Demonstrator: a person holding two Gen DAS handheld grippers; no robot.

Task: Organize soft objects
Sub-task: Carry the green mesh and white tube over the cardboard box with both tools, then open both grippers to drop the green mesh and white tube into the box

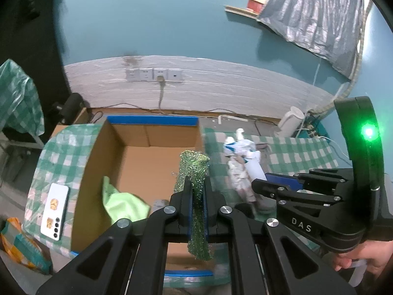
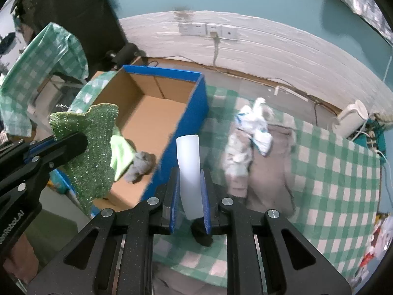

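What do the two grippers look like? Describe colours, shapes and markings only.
The left gripper and the right gripper are alike: matte black angular linkage frames with triangular cutouts, round silver pivot bolts and blue finger pads. Seen from the left wrist camera, the right gripper's body carries white letters "DAS" and a glowing green light. No cables show.

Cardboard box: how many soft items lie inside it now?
2. A light green cloth lies against the cardboard box's near-left wall, and a grey wad sits on the floor beside it. The left gripper may hide more.
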